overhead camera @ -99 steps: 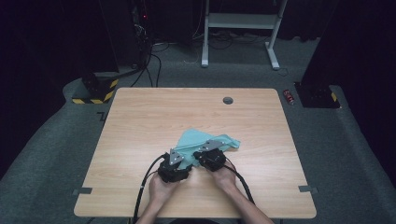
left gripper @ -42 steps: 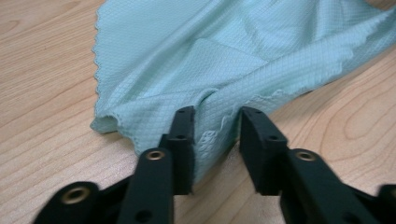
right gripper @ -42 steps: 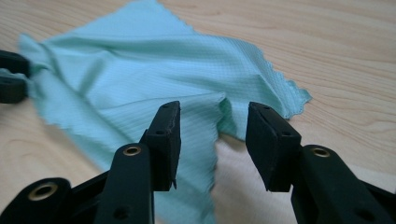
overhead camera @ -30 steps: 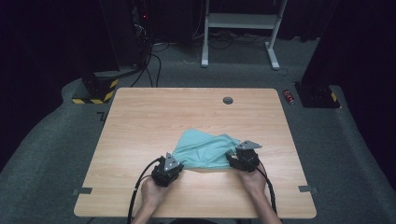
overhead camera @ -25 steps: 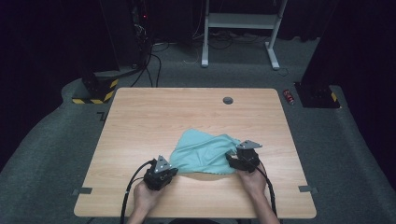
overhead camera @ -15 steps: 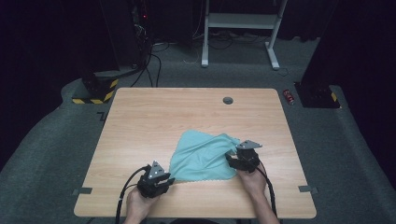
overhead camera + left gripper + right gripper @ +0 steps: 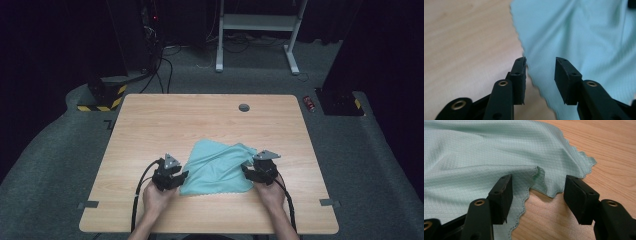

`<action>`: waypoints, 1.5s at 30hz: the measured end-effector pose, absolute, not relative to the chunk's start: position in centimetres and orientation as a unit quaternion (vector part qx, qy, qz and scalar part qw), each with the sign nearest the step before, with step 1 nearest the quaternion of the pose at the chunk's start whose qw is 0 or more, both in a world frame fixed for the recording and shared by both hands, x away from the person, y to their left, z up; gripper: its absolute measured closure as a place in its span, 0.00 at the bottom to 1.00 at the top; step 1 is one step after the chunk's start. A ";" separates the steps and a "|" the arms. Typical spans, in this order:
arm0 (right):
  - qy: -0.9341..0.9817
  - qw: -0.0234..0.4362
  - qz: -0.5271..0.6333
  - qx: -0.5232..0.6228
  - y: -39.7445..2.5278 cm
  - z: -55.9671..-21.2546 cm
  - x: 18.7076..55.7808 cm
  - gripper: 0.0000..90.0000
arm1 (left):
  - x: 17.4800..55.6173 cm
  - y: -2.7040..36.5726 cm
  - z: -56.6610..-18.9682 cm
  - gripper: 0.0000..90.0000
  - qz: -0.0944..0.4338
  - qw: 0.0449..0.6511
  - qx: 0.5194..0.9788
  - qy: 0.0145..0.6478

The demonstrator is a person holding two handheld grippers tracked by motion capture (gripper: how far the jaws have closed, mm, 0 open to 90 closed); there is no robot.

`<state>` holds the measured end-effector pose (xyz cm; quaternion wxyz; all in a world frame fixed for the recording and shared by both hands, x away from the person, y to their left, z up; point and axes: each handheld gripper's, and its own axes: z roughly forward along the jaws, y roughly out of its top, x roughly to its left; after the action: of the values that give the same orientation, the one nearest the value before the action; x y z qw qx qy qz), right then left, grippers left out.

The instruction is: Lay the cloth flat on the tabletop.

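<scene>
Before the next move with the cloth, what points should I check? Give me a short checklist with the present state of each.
1. Left gripper open: ok, jaws apart over the edge of the teal cloth.
2. Right gripper open: ok, jaws apart, a raised fold of cloth edge between them.
3. Cloth released by both: ok, neither jaw pair presses it.
4. Cloth lies flat: not ok, folds and a lifted edge remain on the right side.
5. Cloth fully on the table: ok, well inside the edges.
6. Cables free of the cloth: ok in the high view.
</scene>
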<state>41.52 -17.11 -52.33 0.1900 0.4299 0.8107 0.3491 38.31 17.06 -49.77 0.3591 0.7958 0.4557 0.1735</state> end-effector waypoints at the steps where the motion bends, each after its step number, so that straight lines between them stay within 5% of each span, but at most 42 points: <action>1: 0.811 0.191 0.349 0.429 -17.1 -52.3 41.5 0.45 | 39.2 17.0 -49.5 0.66 0.172 0.364 0.792 0.459; 11: 0.811 0.191 0.349 0.429 -17.1 -52.3 41.5 0.45 | 47.5 14.5 -49.3 0.62 0.158 0.357 0.786 0.480; 22: 0.811 0.193 0.349 0.429 -17.1 -52.3 41.5 0.45 | 51.3 11.8 -50.9 0.62 0.162 0.328 0.796 0.483; 27: 0.811 0.193 0.349 0.429 -17.1 -52.3 41.5 0.45 | 51.5 10.9 -51.1 0.73 0.161 0.320 0.805 0.474; 32: 0.810 0.193 0.349 0.430 -17.1 -52.3 41.5 0.45 | 51.5 10.7 -51.0 0.99 0.163 0.311 0.812 0.467; 45: 0.810 0.193 0.348 0.431 -17.0 -52.3 41.5 0.45 | 51.9 13.8 -49.8 1.00 0.220 0.278 0.794 0.494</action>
<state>41.49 -17.04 -52.33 0.1932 0.4311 0.8098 0.3479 51.89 13.78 -49.77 0.2783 0.7940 0.4938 0.2196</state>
